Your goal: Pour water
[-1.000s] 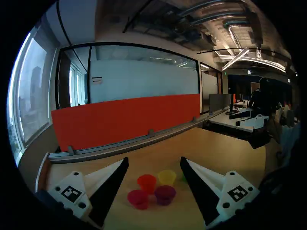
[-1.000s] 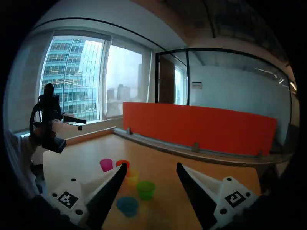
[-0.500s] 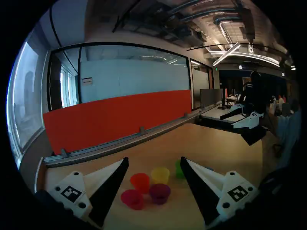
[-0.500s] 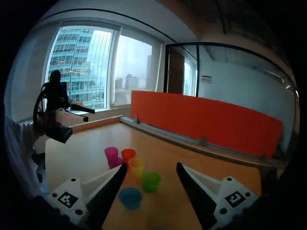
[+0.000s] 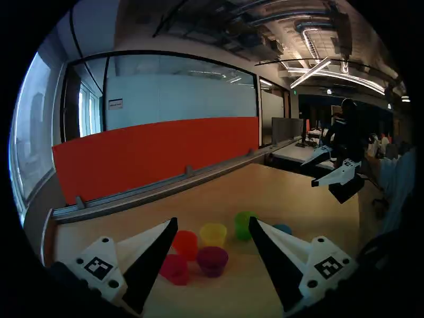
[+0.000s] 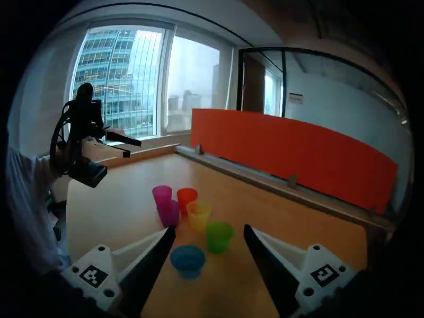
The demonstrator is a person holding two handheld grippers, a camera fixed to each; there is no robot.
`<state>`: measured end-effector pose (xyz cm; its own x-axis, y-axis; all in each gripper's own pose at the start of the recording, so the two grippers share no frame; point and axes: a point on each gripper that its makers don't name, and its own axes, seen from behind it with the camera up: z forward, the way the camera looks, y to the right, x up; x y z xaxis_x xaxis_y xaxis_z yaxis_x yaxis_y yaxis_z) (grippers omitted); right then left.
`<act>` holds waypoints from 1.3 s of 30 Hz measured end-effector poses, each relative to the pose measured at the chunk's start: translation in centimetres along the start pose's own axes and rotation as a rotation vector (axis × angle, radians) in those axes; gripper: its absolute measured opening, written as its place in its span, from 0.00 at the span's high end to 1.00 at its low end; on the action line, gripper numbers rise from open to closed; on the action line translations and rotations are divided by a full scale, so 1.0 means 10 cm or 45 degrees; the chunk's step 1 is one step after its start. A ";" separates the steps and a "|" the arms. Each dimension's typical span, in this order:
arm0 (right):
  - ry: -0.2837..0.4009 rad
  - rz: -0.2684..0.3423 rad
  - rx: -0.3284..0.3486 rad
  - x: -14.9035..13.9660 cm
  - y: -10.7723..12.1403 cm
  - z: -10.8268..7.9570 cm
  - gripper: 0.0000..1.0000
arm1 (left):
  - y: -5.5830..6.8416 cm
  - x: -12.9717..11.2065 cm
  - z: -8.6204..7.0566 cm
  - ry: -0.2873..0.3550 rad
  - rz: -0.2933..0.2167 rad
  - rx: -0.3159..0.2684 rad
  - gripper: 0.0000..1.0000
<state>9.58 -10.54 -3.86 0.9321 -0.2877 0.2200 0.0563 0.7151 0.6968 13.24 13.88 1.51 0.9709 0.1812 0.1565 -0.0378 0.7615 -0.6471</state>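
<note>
Since a second ago both cameras have swung toward the cups, so the blue cup [image 6: 187, 261] now lies low between the right gripper's [image 6: 209, 228] fingers and the green cup [image 6: 219, 236] has come out from behind the left gripper's [image 5: 212, 220] finger. All six cups stand close together on the desk [image 6: 122, 196], well clear of its edges. The yellow cup [image 6: 199, 214] is just beside the green one, the orange cup [image 6: 186, 199] behind it, and the pink cup [image 6: 162, 196] and purple cup [image 6: 169, 212] overlap at the left. Bare wood lies open all round the cluster. The widest stretch runs back to the grey rail [image 6: 275, 183] and orange partition [image 6: 297, 153] that close off the far edge. The window [image 6: 122, 85] stands beyond the desk's left edge in the right gripper view. Nothing stands between either gripper and the cups. Both grippers are spread wide and hold nothing. In the right gripper view the left gripper hangs above the left side of the desk near the window, fingers pointing over the wood, with a pale sleeve [image 6: 26, 206] behind it. In the left gripper view the right gripper hangs above the desk's right side, angled down toward the cups.
</note>
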 end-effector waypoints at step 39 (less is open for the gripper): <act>-0.220 -0.047 0.120 -1.00 -0.24 0.45 0.00 | 0.18 -0.53 0.50 -0.135 0.052 -0.126 0.00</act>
<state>-1.47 -12.26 -4.63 0.8543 -0.4236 0.3013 0.0483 0.6417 0.7654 6.88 17.37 3.27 0.9384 0.2795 0.2030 -0.0483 0.6880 -0.7241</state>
